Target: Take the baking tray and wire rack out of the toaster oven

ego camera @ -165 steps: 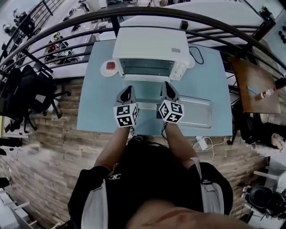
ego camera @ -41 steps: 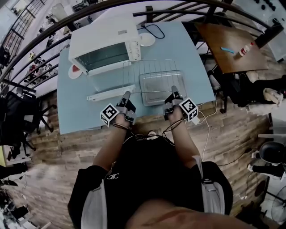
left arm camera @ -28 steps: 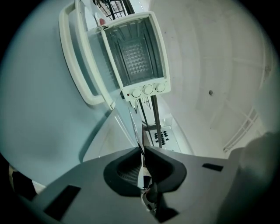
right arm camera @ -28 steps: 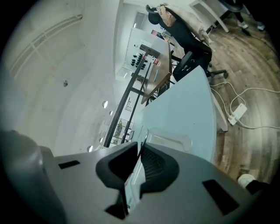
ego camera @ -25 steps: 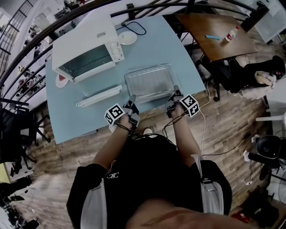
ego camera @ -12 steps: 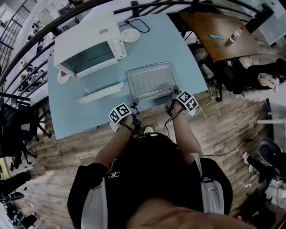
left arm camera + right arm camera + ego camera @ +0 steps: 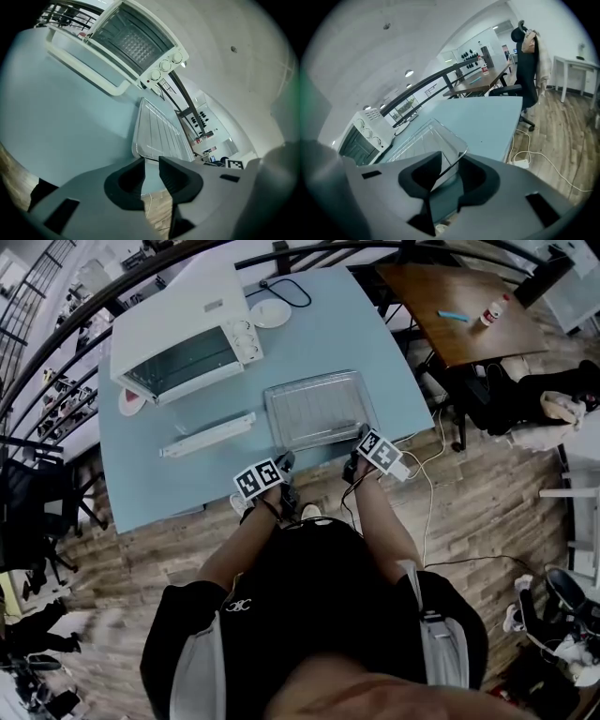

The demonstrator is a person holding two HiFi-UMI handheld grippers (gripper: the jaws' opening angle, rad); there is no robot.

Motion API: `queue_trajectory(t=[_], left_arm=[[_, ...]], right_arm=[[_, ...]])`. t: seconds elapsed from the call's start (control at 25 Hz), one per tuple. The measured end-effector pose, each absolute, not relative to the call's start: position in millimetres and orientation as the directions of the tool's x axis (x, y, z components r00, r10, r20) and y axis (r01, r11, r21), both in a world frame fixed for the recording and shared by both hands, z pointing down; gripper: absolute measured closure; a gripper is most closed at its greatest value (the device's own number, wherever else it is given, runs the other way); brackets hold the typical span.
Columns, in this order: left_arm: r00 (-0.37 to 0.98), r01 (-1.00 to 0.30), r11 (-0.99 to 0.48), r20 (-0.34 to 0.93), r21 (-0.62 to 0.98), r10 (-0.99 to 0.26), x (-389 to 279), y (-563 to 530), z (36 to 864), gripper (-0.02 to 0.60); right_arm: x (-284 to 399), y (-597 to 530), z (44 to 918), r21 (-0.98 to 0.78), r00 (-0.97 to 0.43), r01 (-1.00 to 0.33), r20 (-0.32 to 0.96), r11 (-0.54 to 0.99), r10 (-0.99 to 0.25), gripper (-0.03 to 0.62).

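Observation:
The baking tray lies flat on the blue table near its front edge, with the wire rack resting on it. The white toaster oven stands at the back left, its door down. My left gripper is at the tray's near left corner. Its jaws have just been opening; the tray rim sits just beyond the tips of the left gripper, untouched. My right gripper is at the near right corner. The jaws of the right gripper have also been opening; the tray corner runs loosely between them.
The oven's lowered door ends in a white handle bar left of the tray. A small dish sits by the oven, a white disc with a cable behind it. A brown table stands to the right. Cables trail on the wooden floor.
Both grippers have rolled so their marker cubes face up, and have sunk slightly at the tray's near edge. The tray and rack lie where they were.

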State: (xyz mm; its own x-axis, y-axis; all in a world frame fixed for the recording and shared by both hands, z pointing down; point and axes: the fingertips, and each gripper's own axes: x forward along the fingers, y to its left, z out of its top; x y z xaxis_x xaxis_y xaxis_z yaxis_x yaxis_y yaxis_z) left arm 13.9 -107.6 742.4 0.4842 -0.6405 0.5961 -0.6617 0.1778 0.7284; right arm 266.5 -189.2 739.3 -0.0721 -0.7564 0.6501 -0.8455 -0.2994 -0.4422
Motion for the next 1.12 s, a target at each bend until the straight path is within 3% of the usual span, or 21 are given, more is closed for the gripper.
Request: queue_trajectory(t=[0.16, 0.28, 0.56, 0.72, 0.88, 0.96, 1.12], left_arm=[[0.48, -0.691, 0.156, 0.61, 0.706, -0.631, 15.2, -107.0, 744.3, 0.494], [0.471, -0.71, 0.136, 0.61, 0.691, -0.638, 11.9, -109.0, 741.3, 0.489], [0.359, -0.835, 0.089, 0.661, 0.543, -0.658, -15.1, -114.3, 741.2, 0.394], [0.249, -0.924, 0.026, 0.649, 0.383, -0.719, -39.5, -124.6, 725.6, 0.393], [0.199, -0.969, -0.076, 0.558, 0.236, -0.806, -51.0, -144.8, 686.3, 0.413], [0.198, -0.971, -0.096, 0.504, 0.221, -0.841, -53.2, -154.6, 664.0, 0.454], [0.204, -0.97, -0.13, 0.394, 0.207, -0.896, -56.7, -175.4, 608.9, 0.538]], right_arm=[[270.3, -192.1, 740.6, -0.409, -0.042, -0.86, 0.655, -0.307, -0.755, 0.49], [274.2, -193.8, 740.2, -0.304, 0.02, -0.906, 0.664, -0.294, -0.748, 0.384], [275.2, -195.8, 734.3, -0.239, 0.039, -0.941, 0.625, -0.239, -0.78, 0.379], [271.0, -203.4, 710.7, -0.226, 0.025, -0.958, 0.541, -0.174, -0.841, 0.382], [256.7, -213.0, 668.9, -0.227, -0.021, -0.971, 0.409, -0.079, -0.912, 0.435], [246.7, -215.9, 647.9, -0.22, -0.047, -0.975, 0.348, -0.033, -0.936, 0.504], [223.6, -223.4, 604.3, -0.212, -0.109, -0.976, 0.242, 0.057, -0.964, 0.572]])
